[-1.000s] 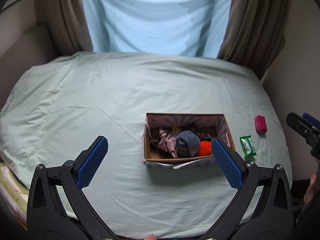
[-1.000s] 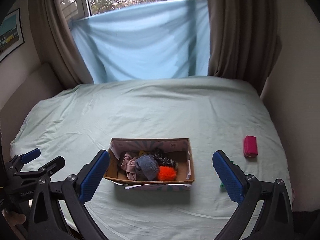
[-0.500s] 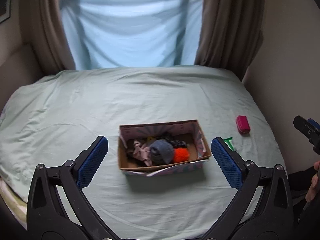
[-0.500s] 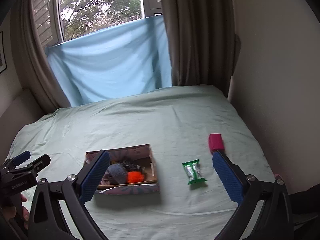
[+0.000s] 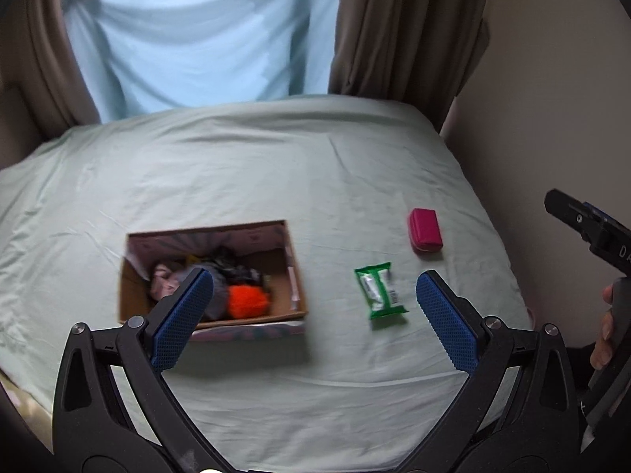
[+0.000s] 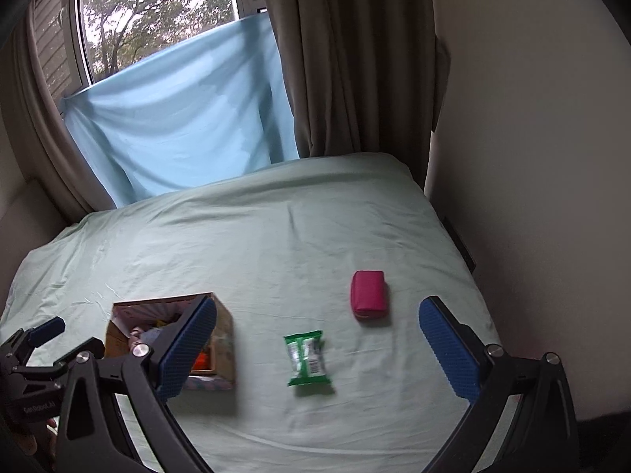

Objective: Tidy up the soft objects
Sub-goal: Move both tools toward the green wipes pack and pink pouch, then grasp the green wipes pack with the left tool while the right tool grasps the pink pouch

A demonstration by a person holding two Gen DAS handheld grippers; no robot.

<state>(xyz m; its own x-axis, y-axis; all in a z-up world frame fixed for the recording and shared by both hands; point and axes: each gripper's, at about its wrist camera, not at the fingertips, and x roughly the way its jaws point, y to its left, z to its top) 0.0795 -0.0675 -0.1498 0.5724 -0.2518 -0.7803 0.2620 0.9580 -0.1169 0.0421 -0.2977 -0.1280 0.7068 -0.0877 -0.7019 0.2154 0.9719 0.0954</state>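
A cardboard box (image 5: 290, 264) on the bed holds soft things: an orange fluffy ball (image 5: 246, 301), a grey bundle, pink cloth and dark cloth. To its right lie a green packet (image 5: 380, 289) and a pink pouch (image 5: 425, 230). My left gripper (image 5: 313, 319) is open and empty, above the bed's near edge, between box and packet. My right gripper (image 6: 317, 349) is open and empty, with the green packet (image 6: 307, 358) between its fingers' line of sight and the pink pouch (image 6: 368, 293) beyond. The box (image 6: 223, 327) is partly hidden behind its left finger.
The pale green bed sheet (image 5: 256, 157) reaches a wall on the right (image 5: 552, 98). Brown curtains (image 5: 394, 27) and a light blue sheet (image 5: 197, 35) hang behind the bed. The right gripper shows at the left view's right edge (image 5: 591, 232).
Both views have swung to the right. The box has shifted leftward in both, and the green packet and pink pouch now sit nearer the middle. Both grippers stayed open.
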